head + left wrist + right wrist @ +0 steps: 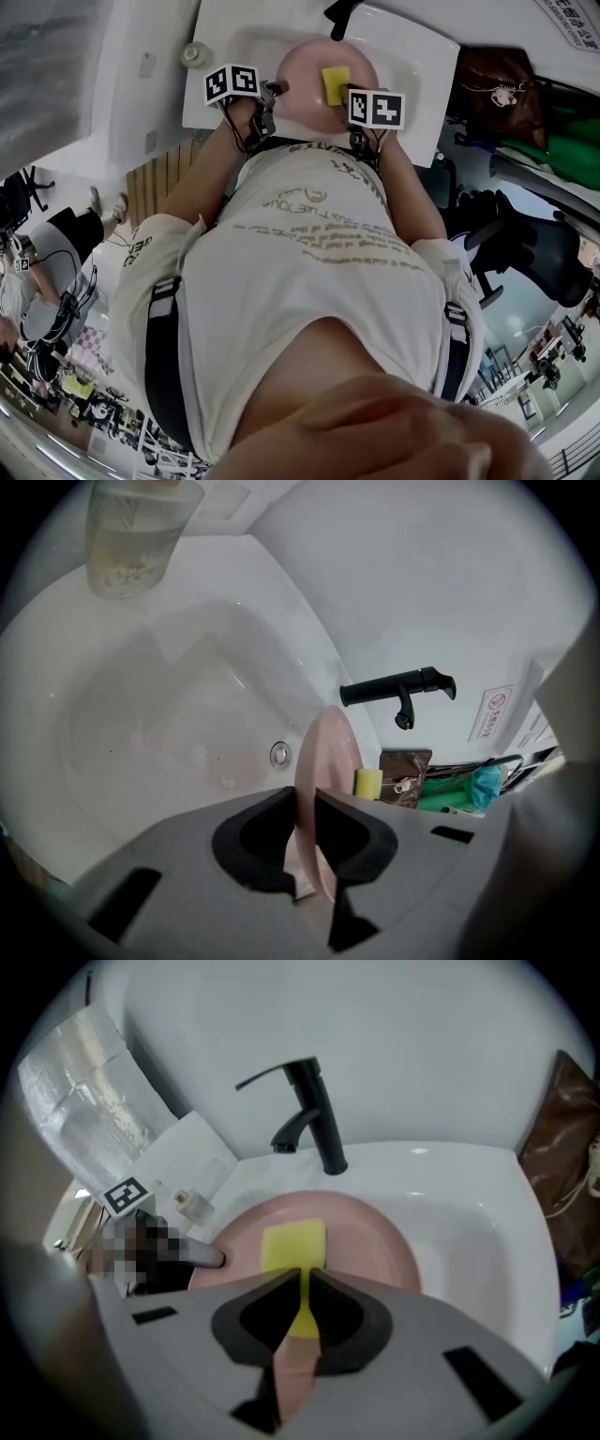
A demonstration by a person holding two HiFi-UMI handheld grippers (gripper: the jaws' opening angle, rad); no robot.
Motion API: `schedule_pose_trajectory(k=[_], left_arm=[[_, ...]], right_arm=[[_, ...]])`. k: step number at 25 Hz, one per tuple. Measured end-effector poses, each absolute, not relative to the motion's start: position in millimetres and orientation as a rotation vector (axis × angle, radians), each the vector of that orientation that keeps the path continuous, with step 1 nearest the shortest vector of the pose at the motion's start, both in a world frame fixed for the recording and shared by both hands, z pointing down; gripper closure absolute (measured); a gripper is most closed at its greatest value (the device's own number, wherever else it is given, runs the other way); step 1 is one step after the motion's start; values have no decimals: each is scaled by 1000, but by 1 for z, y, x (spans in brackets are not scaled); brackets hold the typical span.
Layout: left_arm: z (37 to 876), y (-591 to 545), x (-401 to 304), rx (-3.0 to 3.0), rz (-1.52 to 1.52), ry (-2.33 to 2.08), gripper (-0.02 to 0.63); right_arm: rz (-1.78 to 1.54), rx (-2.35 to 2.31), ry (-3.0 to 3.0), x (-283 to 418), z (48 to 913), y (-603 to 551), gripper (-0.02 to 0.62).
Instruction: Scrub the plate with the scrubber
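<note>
Now, the plate: pink and round, the plate (309, 80) is held up over the basin of the sink (417, 56), tilted, not resting on the bottom as far as I can tell
Left tongs: the left tongs (302, 803) are nearly closed, both pads pressing on the plate's rim, which runs edge-on between the jaws
Right tongs: the right tongs (302, 1288) are pinched tight on the near end of the scrubber (292, 1244), whose far part lies flat on the plate's face
How the plate handles: judged stiff and fairly light, plastic or glazed I cannot tell; probably slick when wet, and apt to swivel in a rim grip when pushed off-centre
Where to hold it: at the rim, deep in the jaws, opposite the side being rubbed
How the scrubber handles: a soft yellow pad that squashes and bends; a hold near its edge leaves the most of it free to wipe
Risk: hard strokes could twist the plate out and drop it into the basin
Surface: smooth white sink, hard and glossy, with a black tap (314, 1115) at the back and a clear cup (131, 536) on its edge
Room: pale walls; a brown bag (567, 1147) just beside the sink
</note>
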State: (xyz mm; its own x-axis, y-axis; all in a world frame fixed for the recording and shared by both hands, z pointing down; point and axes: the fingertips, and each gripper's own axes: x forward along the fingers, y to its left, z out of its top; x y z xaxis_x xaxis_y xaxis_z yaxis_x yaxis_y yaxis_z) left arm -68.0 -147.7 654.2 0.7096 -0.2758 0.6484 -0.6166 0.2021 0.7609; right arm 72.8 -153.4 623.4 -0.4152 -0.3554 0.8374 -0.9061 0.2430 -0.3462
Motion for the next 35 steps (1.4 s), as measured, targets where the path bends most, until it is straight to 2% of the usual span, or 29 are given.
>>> schedule_pose_trajectory(k=[16, 22, 29, 35], left_arm=[[691, -149, -63, 1184, 274, -857, 505], [694, -146, -60, 1154, 276, -850, 505], [692, -154, -76, 1184, 321, -982, 399], [681, -166, -106, 1297, 455, -1136, 397]], right_arm=[[956, 1393, -2184, 103, 576, -166, 551], [961, 1404, -2188, 107, 575, -166, 551], [995, 1447, -2201, 116, 569, -178, 551], [1019, 1496, -2224, 117, 560, -187, 551]])
